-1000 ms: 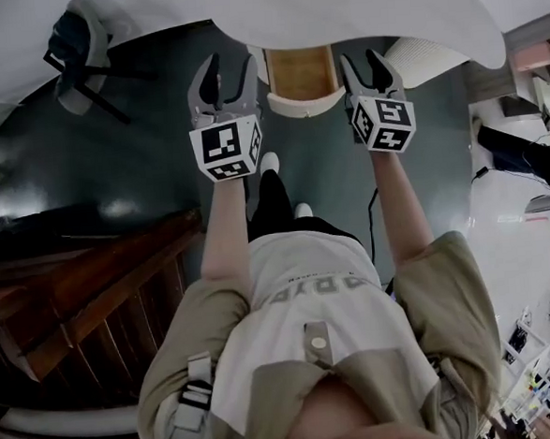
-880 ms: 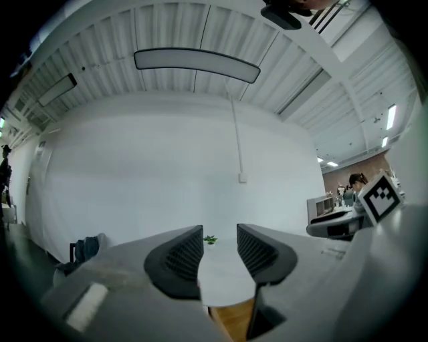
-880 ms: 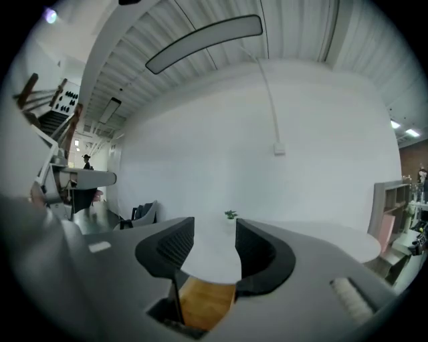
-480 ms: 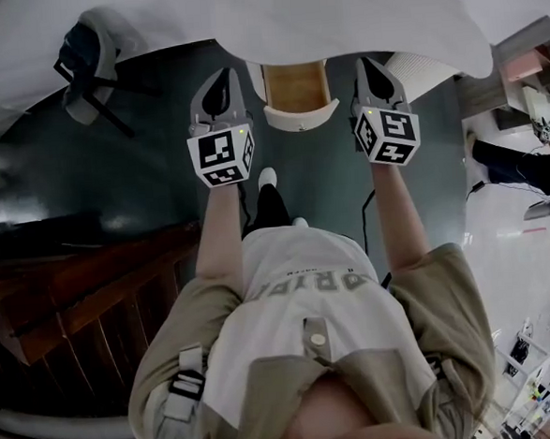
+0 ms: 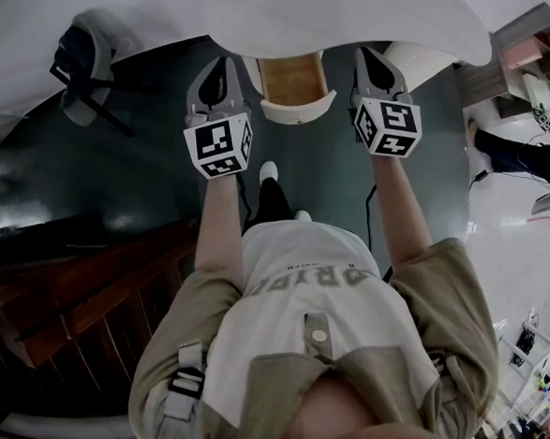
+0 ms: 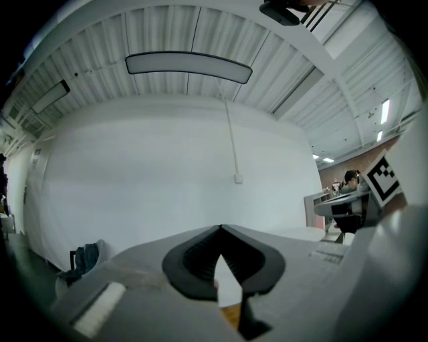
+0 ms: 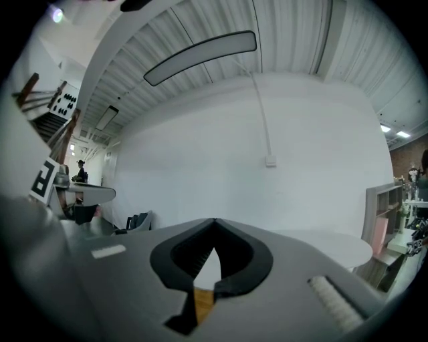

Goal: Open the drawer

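Note:
The drawer (image 5: 295,109) stands pulled out from under the round white table (image 5: 355,16), showing its wooden inside and curved white front. My left gripper (image 5: 216,70) hovers just left of it, jaws shut with nothing between them. Just right of the drawer my right gripper (image 5: 373,57) is also shut and empty. Both point level toward the table edge and touch neither the drawer nor the table. In the left gripper view the left gripper (image 6: 219,228) has its pads together, with a sliver of the drawer's wood (image 6: 231,315) below. The right gripper (image 7: 215,222) looks the same, over the wood (image 7: 202,300).
A chair with a dark bag (image 5: 81,58) stands at the table's far left. Dark wooden stairs and railing (image 5: 74,294) run along my left. A white slatted unit (image 5: 419,58) sits right of the drawer, and a cable (image 5: 372,212) lies on the dark floor. Another person's legs (image 5: 514,150) show at right.
Both grippers' jaws have gone from open to shut. Both hands have risen a little toward the table edge, the right more. The drawer stays pulled out as before.

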Available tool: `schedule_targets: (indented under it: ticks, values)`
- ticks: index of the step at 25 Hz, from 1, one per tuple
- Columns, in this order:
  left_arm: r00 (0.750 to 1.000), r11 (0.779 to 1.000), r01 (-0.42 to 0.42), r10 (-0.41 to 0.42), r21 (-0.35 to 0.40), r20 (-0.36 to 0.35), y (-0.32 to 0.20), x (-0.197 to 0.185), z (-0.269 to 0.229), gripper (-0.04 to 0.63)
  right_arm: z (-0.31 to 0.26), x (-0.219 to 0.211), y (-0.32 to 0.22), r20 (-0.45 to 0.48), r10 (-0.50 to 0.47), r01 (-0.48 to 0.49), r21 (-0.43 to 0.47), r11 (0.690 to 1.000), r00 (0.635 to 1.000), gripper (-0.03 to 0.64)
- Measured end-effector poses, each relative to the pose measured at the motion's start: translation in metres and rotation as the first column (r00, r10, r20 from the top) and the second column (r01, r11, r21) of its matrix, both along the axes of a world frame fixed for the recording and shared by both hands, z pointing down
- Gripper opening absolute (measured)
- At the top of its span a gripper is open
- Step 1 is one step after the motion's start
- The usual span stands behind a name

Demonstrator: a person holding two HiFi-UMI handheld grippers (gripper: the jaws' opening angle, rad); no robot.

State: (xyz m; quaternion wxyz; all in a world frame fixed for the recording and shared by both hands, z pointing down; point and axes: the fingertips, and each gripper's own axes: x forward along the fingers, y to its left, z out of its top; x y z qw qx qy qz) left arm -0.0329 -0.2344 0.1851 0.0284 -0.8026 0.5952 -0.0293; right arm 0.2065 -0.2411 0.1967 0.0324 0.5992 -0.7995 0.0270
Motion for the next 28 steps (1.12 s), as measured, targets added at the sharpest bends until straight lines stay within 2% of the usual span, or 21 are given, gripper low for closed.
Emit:
schedule_targets:
  ticks: [5,8,28]
  values:
    - [1.000,1.000,0.001,-0.001,0.000,0.003,-0.001,-0.002,0.000,0.007,-0.003,0.001,-0.002,-0.043,0.035,-0.034,0.030,0.999,0.998,0.000]
    - [1.000,1.000,0.008,-0.007,-0.004,0.003,0.000,-0.006,0.001,0.006,-0.005,0.001,-0.001,-0.035,0.044,-0.043,0.035,0.998,0.998,0.000]
    - [0.999,0.999,0.033,-0.033,-0.012,-0.003,-0.007,-0.023,0.005,0.006,-0.014,-0.009,-0.010,-0.084,0.016,-0.010,0.076,0.997,0.996,0.000]
